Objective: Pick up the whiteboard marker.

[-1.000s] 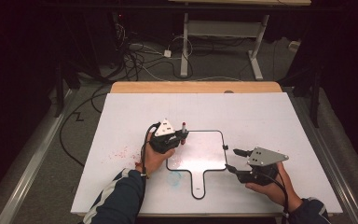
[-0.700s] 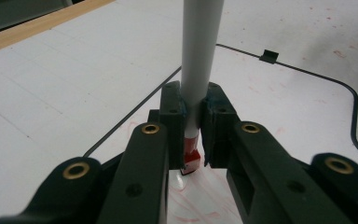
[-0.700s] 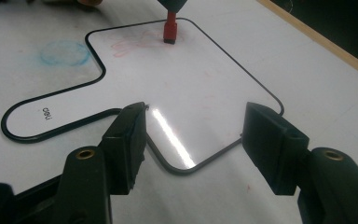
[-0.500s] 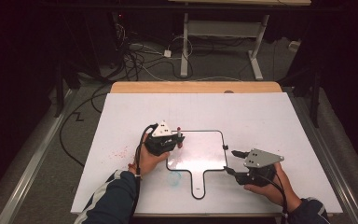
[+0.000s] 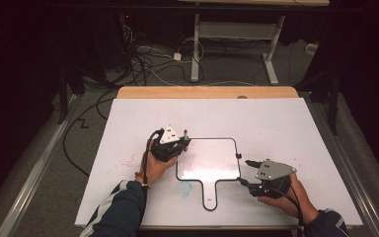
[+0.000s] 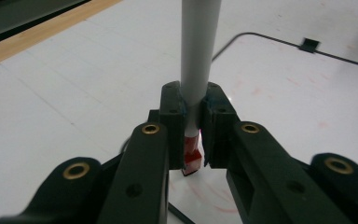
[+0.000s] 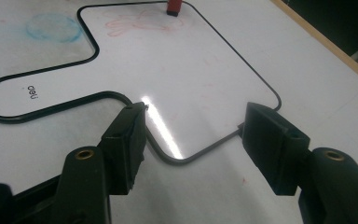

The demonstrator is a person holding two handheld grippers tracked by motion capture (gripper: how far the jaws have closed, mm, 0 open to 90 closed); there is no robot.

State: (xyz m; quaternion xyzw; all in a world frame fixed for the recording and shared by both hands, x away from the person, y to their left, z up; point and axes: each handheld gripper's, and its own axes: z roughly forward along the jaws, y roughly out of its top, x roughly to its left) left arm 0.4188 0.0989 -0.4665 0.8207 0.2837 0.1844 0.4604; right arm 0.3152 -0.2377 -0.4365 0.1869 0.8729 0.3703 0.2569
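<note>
Light from above falls brightly on the white counter (image 5: 276, 128), while the room beyond its far edge lies dark. Glare streaks the whiteboard (image 7: 168, 84). Nearby black jaws look soft, slightly blurred.

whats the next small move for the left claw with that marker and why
Probably draw the red tip a short way across the whiteboard. The left claw is shut on the marker, tip down at the board's left edge beside faint red strokes, while the right claw, open, straddles the board's corner, seemingly steadying it.

"deli" on whiteboard (image 7: 177, 84) handle
</note>
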